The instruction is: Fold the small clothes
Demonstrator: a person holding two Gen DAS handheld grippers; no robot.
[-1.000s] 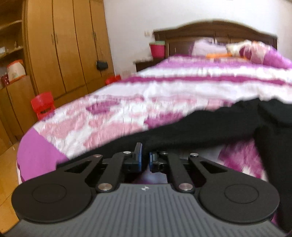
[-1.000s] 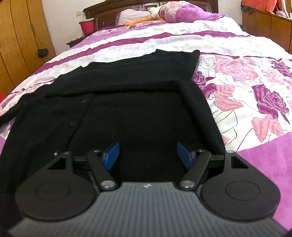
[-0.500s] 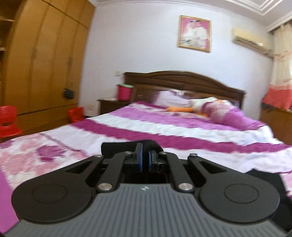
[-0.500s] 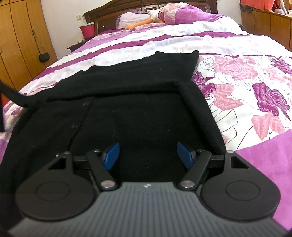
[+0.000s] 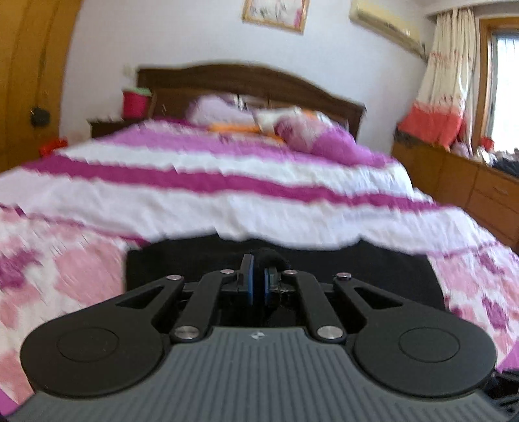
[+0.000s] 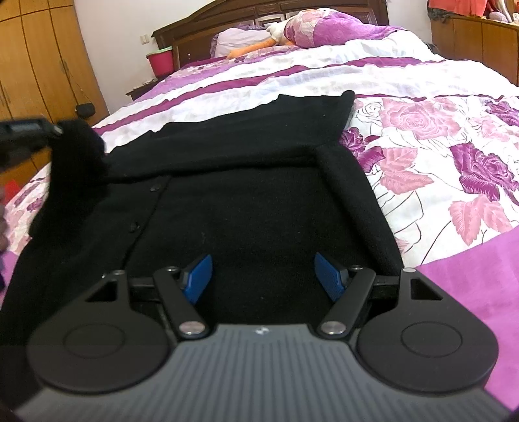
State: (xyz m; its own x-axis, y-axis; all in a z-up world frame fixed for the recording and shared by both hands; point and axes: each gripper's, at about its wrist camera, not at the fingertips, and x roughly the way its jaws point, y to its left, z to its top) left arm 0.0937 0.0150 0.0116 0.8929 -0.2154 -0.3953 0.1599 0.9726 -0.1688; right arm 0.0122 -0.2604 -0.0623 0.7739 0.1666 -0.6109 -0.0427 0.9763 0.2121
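Observation:
A black button-front cardigan (image 6: 253, 201) lies flat on the bed, its right sleeve folded across the top. My left gripper (image 5: 258, 279) is shut on the cardigan's left sleeve end (image 5: 271, 254) and holds it lifted. In the right wrist view it shows at the far left (image 6: 60, 130), with the sleeve (image 6: 78, 152) hanging from it over the cardigan's left side. My right gripper (image 6: 262, 271) is open and empty, low over the cardigan's near hem. The cardigan also shows in the left wrist view (image 5: 373, 269).
The bed has a pink, purple and white floral bedspread (image 6: 438, 168). Pillows (image 6: 324, 29) and a dark headboard (image 5: 246, 78) are at the far end. A wooden wardrobe (image 6: 42, 65) stands on the left, a dresser (image 5: 470, 188) on the right, and a red bin (image 5: 136, 104) sits on the nightstand.
My left gripper has lifted the sleeve off the bed's left edge and carried it right, over the cardigan. My right gripper has stayed open in place.

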